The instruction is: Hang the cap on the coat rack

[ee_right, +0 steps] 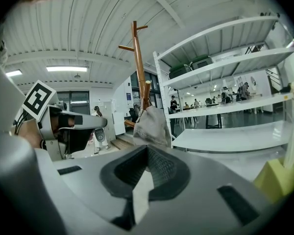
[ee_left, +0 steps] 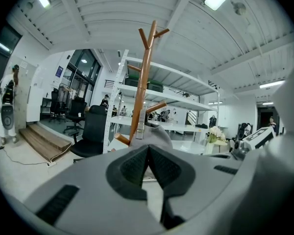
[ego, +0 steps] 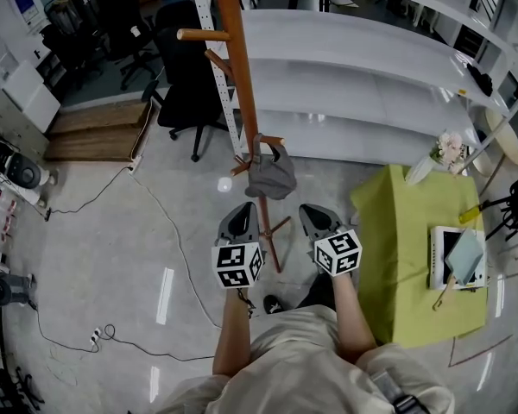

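Note:
A grey cap [ego: 270, 176] hangs on a low peg of the brown wooden coat rack [ego: 242, 76]. Neither gripper touches it. My left gripper [ego: 242, 220] and right gripper [ego: 318, 219] sit side by side just below the cap, both shut with nothing between the jaws. In the left gripper view the cap [ee_left: 158, 132] shows just beyond the closed gripper [ee_left: 148, 149], against the rack's pole [ee_left: 144, 82]. From the right gripper view the cap [ee_right: 150, 124] hangs ahead of the shut gripper [ee_right: 147, 150], with the rack [ee_right: 138, 62] behind and the left gripper [ee_right: 63, 124] to the left.
White shelving [ego: 371, 67] stands behind the rack. A green-covered table [ego: 406, 257] at the right carries a white tray [ego: 436, 257] and flowers [ego: 449, 149]. A black office chair [ego: 190, 84] and wooden steps [ego: 95, 128] are at the left. Cables [ego: 147, 197] trail over the floor.

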